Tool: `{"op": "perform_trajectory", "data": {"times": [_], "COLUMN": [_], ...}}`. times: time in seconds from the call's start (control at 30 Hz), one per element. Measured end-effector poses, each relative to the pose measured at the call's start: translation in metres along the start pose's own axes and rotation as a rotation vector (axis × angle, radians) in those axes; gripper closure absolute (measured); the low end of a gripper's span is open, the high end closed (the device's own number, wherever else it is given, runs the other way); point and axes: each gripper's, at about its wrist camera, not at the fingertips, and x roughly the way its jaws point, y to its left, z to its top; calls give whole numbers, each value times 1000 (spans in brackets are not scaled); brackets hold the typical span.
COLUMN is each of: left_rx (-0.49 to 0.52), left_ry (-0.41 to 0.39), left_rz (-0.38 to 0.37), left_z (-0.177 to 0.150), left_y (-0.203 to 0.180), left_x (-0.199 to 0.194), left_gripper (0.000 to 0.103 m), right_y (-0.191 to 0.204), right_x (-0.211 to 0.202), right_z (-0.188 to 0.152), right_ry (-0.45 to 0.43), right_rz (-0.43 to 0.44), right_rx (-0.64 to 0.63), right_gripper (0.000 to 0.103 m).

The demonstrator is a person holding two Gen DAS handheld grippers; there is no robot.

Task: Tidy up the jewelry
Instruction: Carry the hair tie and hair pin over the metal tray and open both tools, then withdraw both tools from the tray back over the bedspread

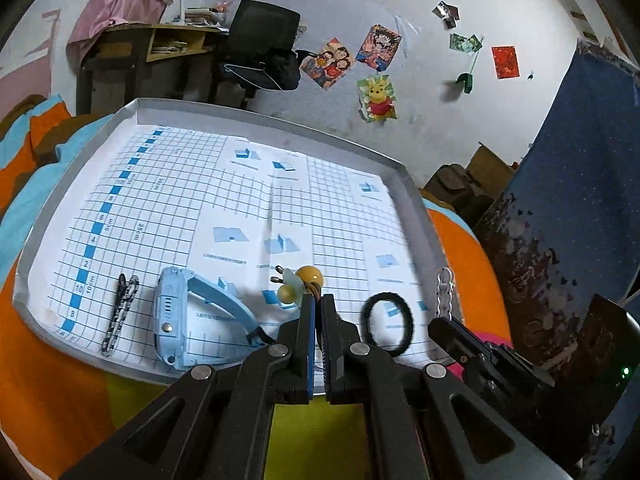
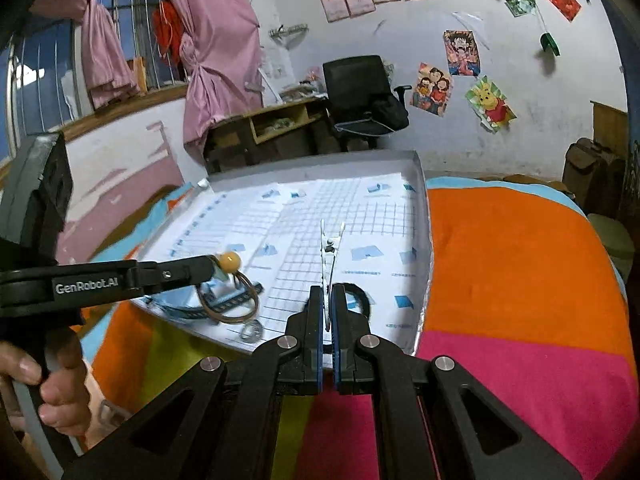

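My left gripper (image 1: 318, 300) is shut on a brown cord bracelet with yellow beads (image 1: 308, 277), held just above the grey tray (image 1: 280, 120) lined with grid paper. From the right wrist view the left gripper (image 2: 214, 262) comes in from the left, the bead (image 2: 230, 261) at its tip and the cord loop (image 2: 230, 306) hanging below. My right gripper (image 2: 328, 292) is shut on a white clip-like piece (image 2: 331, 252) that sticks out forward over the tray (image 2: 420, 200). In the left view that white piece (image 1: 445, 290) shows at the tray's right edge with the right gripper (image 1: 438, 322) behind it.
On the tray's near side lie a black-and-white chain bracelet (image 1: 120, 312), a light blue watch (image 1: 176, 316) and a black hair tie (image 1: 387, 324). The tray rests on an orange, pink and blue bedspread (image 2: 520, 280). A hand (image 2: 48, 392) grips the left tool.
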Motion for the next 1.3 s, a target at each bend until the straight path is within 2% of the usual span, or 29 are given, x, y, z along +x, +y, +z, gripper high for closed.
{"op": "perform_trajectory", "data": {"times": [0.23,0.3,0.4,0.57,0.6,0.67,0.77,0.87,0.93,1.0,1.1,1.17,1.23,1.3], "left_rx": [3,-6,-10,-7,-5,9,36,49,36,20,19,37,59,79], "left_ry": [27,33,16,-51,-75,-113,-179,-274,-325,-349,-378,-406,-427,-455], "left_rz": [29,27,30,65,69,83,122,161,183,189,223,239,253,257], "left_z": [0,0,-1,-3,-5,-7,-14,-27,-36,-43,-58,-68,-79,-92], "left_y": [4,5,7,4,3,-1,-7,-12,-11,-9,-9,-10,-12,-14], "left_x": [0,-3,-10,-33,-40,-56,-80,-113,-133,-150,-176,-193,-209,-227], "left_gripper": [99,95,79,39,37,25,13,1,0,0,0,0,0,0], "right_y": [-7,-9,-9,-11,-11,-10,-10,-8,-6,-1,12,23,32,41], "right_x": [19,21,20,3,-2,-14,-35,-61,-78,-100,-129,-147,-164,-181], "right_z": [-7,-7,-7,-4,-3,0,5,9,10,8,4,2,0,-6], "right_ry": [64,69,68,22,9,-26,-82,-135,-171,-210,-264,-289,-311,-337], "right_rz": [-12,-17,-33,-56,-62,-76,-85,-90,-93,-88,-106,-102,-95,-82], "right_rx": [20,29,26,27,25,22,28,32,44,40,-12,-32,-33,-37], "right_gripper": [99,99,95,80,76,72,61,43,27,19,10,9,1,1]}}
